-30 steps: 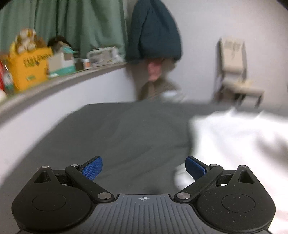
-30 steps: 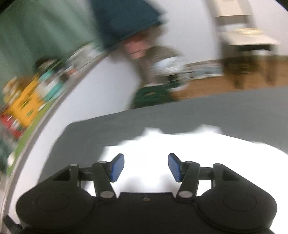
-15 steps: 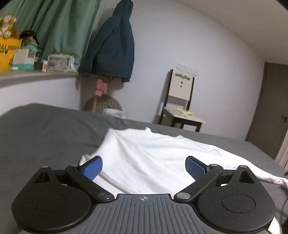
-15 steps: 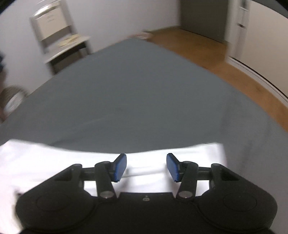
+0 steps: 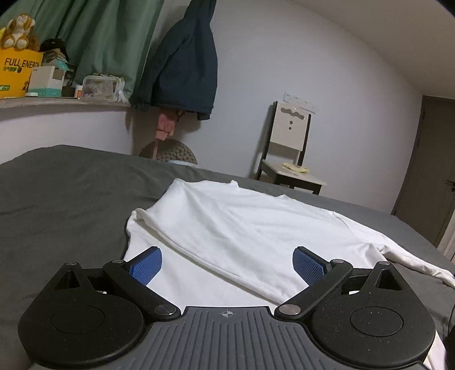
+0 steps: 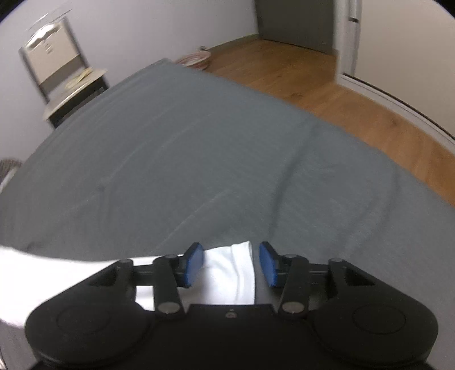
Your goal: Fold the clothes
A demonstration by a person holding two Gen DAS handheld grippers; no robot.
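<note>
A shelf (image 5: 65,102) runs along the left wall. On it stands a yellow box (image 5: 17,74) printed "FULL ENERG", with a plush monkey (image 5: 17,31) sitting on top. Beside it are a small white carton (image 5: 45,81) and a clear zip pouch (image 5: 101,88); what the pouch holds is too small to tell. Green curtains (image 5: 108,39) hang behind the shelf, and a dark blue jacket (image 5: 182,62) hangs on the wall next to them.

A white long-sleeved shirt (image 5: 241,227) lies spread on a bed with a grey cover (image 5: 62,193), one sleeve trailing to the right. The left gripper (image 5: 227,266) hovers low over the near edge of the shirt, its blue pads wide apart and holding nothing.

The right gripper (image 6: 231,263) points down at the shirt's sleeve cuff (image 6: 230,273). Its jaws have just been closing and the cuff lies between them, but gaps still show on both sides, so the cuff is not yet pinched.

A pale chair (image 5: 290,153) stands against the far wall. Beyond the bed is a wooden floor (image 6: 327,94) and a doorway (image 6: 295,22).
</note>
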